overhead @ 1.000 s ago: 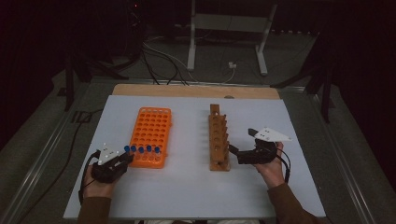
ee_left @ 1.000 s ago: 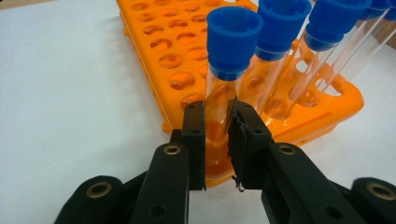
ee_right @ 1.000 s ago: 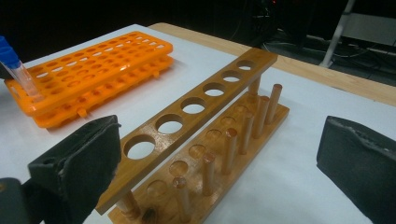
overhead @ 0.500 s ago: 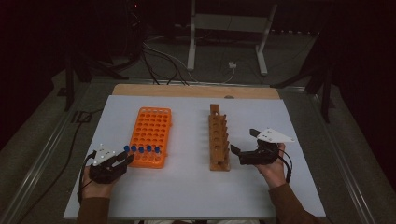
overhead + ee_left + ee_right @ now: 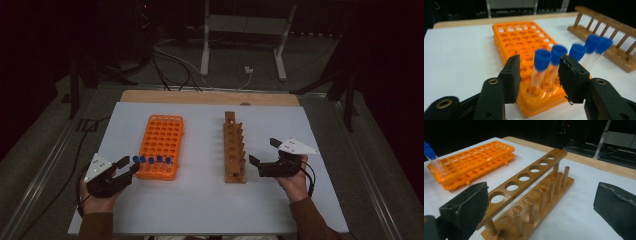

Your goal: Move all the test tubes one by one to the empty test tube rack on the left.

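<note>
Left gripper (image 5: pixel 537 75) held low at the orange rack's (image 5: pixel 161 145) near left corner, jaws just opening, parted round the end tube (image 5: pixel 539 70) without pressing it; right gripper (image 5: pixel 261 152) level beside the wooden rack (image 5: pixel 234 147), jaws wide and empty. Five blue-capped tubes in the orange rack's near row, two racks on the white table (image 5: pixel 200 200).

Dim room with a white-topped counter (image 5: pixel 200 210)
A wooden strip edges its far side; beyond, a grey metal stand (image 5: pixel 240 30) and loose cables (image 5: pixel 170 55) sit on the dark grey floor (image 5: pixel 310 65).
</note>
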Demonstrator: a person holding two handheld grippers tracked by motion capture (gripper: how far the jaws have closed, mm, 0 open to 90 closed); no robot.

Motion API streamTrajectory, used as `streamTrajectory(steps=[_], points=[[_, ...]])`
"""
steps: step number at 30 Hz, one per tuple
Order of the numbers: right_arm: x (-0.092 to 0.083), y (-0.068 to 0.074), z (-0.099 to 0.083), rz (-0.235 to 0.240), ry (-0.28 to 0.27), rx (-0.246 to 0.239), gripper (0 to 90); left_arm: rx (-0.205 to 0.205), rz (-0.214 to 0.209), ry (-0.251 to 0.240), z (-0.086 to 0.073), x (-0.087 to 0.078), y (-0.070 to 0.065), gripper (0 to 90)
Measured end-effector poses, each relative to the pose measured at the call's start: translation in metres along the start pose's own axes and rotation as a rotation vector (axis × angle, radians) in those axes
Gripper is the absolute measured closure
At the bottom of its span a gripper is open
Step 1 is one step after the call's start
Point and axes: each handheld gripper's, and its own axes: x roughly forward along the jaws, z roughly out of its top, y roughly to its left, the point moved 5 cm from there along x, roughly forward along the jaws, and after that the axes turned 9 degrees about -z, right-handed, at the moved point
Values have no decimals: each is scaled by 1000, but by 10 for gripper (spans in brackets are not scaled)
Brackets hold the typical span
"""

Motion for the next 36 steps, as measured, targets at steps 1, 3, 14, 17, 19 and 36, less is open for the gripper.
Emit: streamTrajectory(steps=[1, 3, 14, 17, 19, 36], points=[[-1, -1, 0, -1, -2, 0, 0, -2, -3, -17, 2, -1, -1, 513], [-3, -2, -1, -2, -7, 7, 0, -1, -4, -45, 5, -3, -1, 471], [-19, -12, -8, -18, -44, 19, 0, -16, 80, -135, 11, -11, 4, 166], [-23, -16, -10, -22, -55, 25, 0, -21, 96, -153, 13, -14, 6, 142], [-25, -18, -11, -27, -60, 32, 0, -30, 101, -164, 14, -15, 7, 105], [-38, -29, -22, -56, -116, 48, 0, -27, 111, -167, 15, -16, 8, 6]])
